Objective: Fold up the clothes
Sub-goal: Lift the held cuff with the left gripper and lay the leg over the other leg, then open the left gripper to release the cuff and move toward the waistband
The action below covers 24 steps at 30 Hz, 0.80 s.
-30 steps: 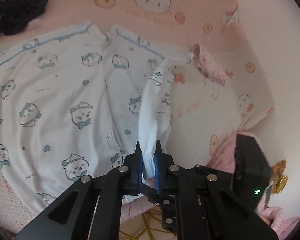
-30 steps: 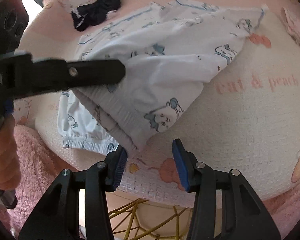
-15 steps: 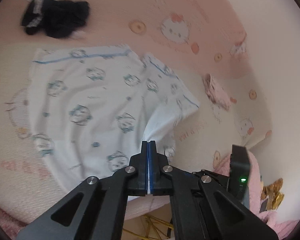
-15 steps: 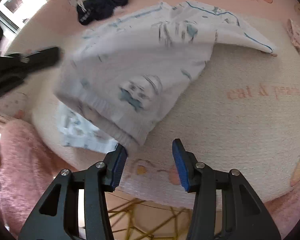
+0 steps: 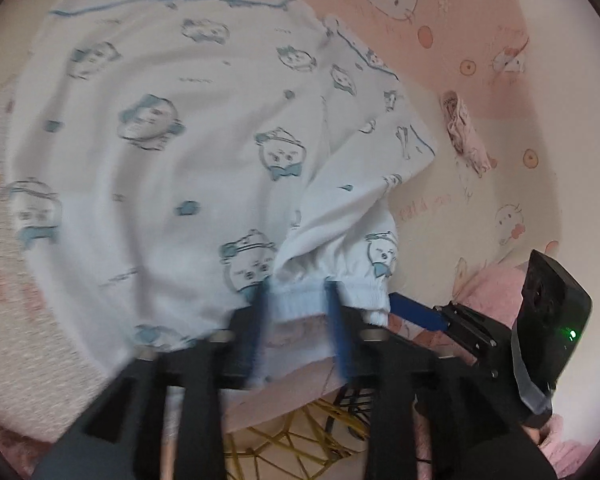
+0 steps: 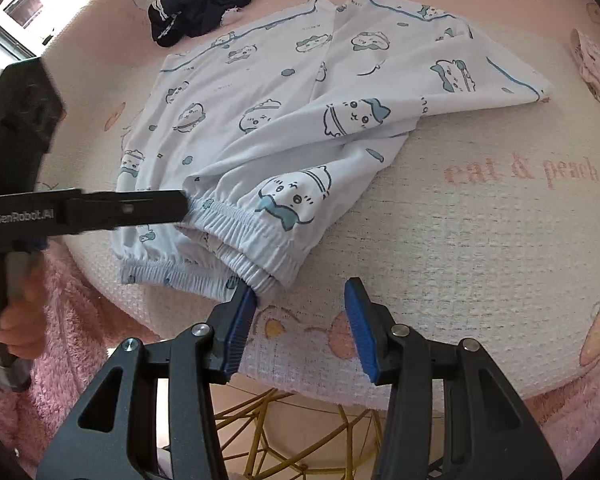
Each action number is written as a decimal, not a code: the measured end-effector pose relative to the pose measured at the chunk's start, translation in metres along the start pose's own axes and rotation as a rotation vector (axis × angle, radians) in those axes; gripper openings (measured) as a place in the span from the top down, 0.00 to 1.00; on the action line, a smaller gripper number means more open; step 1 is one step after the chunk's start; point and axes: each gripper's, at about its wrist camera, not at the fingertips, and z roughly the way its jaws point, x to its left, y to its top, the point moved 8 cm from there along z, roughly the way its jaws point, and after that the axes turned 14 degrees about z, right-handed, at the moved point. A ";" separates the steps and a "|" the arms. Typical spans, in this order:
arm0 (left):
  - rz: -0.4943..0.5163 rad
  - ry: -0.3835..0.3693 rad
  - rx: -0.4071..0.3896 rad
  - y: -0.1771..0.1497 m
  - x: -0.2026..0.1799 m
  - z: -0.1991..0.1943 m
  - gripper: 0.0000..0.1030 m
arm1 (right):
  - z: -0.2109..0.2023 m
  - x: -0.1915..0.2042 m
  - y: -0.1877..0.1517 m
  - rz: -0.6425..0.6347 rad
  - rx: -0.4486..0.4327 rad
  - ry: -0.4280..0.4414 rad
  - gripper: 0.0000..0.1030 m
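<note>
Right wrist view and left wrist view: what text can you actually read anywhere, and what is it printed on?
"GenRobot.AI": on the arm of the left gripper, seen from the right wrist.
"eat & peach": pink lettering on the table cover.
Small grey print on the white pyjama shorts: too small to read.
Pink lettering on the cover in the left wrist view: blurred, unreadable.
</note>
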 end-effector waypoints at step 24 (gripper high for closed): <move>-0.123 0.122 -0.175 -0.037 0.028 -0.069 0.92 | 0.003 0.052 0.018 -0.053 -0.002 0.092 0.54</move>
